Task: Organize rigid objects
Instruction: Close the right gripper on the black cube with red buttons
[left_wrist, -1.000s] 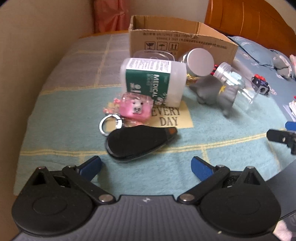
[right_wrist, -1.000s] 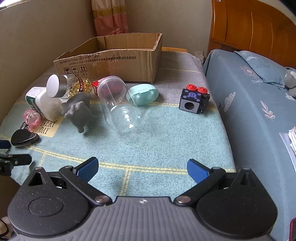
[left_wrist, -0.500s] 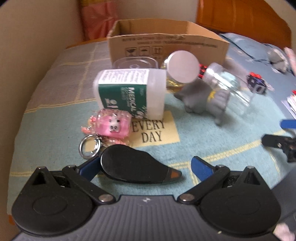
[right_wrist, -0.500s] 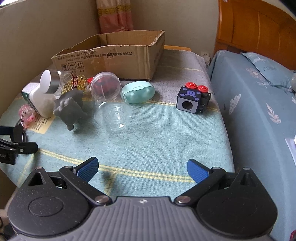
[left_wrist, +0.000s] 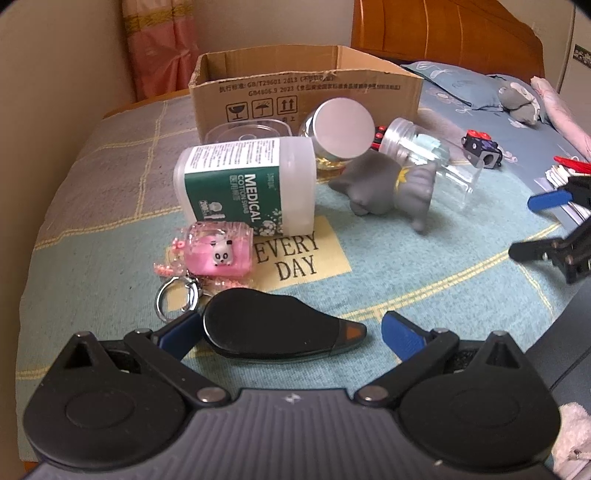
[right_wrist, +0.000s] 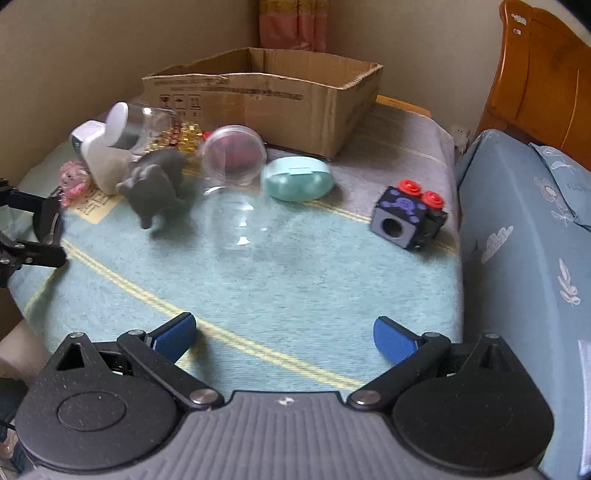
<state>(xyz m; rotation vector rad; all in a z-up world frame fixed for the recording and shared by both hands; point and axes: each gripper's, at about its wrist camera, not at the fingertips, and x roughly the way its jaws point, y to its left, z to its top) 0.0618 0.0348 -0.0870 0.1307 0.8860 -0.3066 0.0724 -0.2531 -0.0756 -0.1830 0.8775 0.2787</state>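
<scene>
My left gripper is open, with a flat black teardrop-shaped object lying between its fingers; the left pad touches its wide end. Beyond it lie a pink panda keychain, a white medical cotton swab bottle on its side, a grey toy elephant, a silver-lidded jar and a clear jar. An open cardboard box stands behind. My right gripper is open and empty above the mat, short of the clear jar, a mint case and a black cube toy.
The objects rest on a teal and grey mat over a small table beside a blue bed. A wall runs along the left. The right gripper shows at the right edge of the left wrist view. The left gripper shows at the left edge of the right wrist view.
My left gripper has moved forward until the black teardrop object lies between its open fingers. My right gripper has shifted closer over the mat and turned left.
</scene>
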